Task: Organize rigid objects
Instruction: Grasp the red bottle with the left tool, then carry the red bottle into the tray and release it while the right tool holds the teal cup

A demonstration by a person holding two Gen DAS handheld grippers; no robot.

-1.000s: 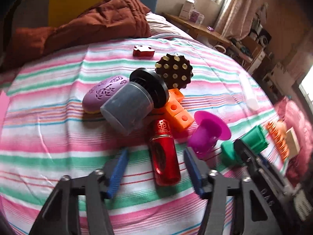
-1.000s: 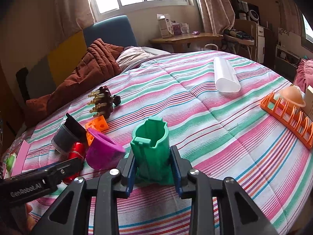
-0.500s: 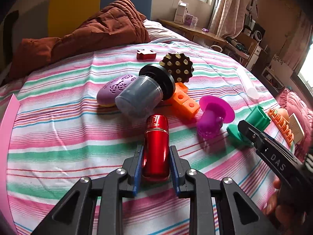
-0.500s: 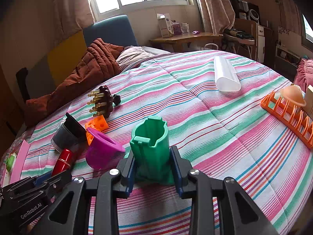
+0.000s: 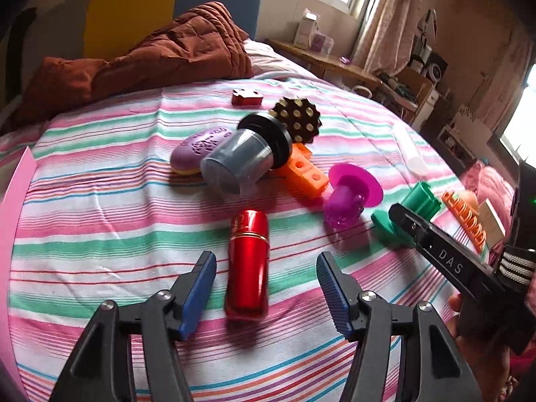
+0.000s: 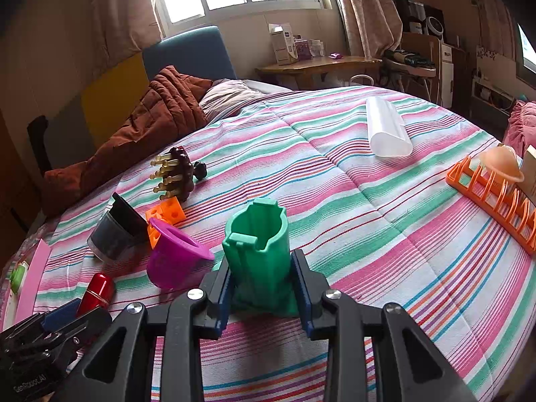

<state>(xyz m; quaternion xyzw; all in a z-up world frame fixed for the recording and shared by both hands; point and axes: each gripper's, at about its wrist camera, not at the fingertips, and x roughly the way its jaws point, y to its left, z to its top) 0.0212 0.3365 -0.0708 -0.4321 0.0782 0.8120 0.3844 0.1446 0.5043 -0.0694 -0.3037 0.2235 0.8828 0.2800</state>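
A red metal cylinder (image 5: 248,261) lies on the striped bedspread (image 5: 100,221) between the open fingers of my left gripper (image 5: 266,288), which touch nothing. It also shows in the right wrist view (image 6: 97,289). My right gripper (image 6: 261,288) is shut on a green plastic holder (image 6: 258,251) that stands upright on the bed; it shows at the right of the left wrist view (image 5: 418,201). A magenta strainer cup (image 5: 351,194), an orange block piece (image 5: 303,176), a grey jar with black lid (image 5: 244,160), a purple oval case (image 5: 197,145), a studded brown ball (image 5: 296,119) and a small red block (image 5: 246,97) lie beyond.
An orange rack (image 6: 495,201) holding a peach dome sits at the bed's right edge. A translucent white tube (image 6: 387,129) lies far right. A rust quilt (image 5: 150,60) is heaped at the head. A pink board (image 5: 13,207) edges the left side.
My left gripper closed on the red cylinder, drew it toward me, then opened again and let it go. The right gripper stayed shut on the green holder.
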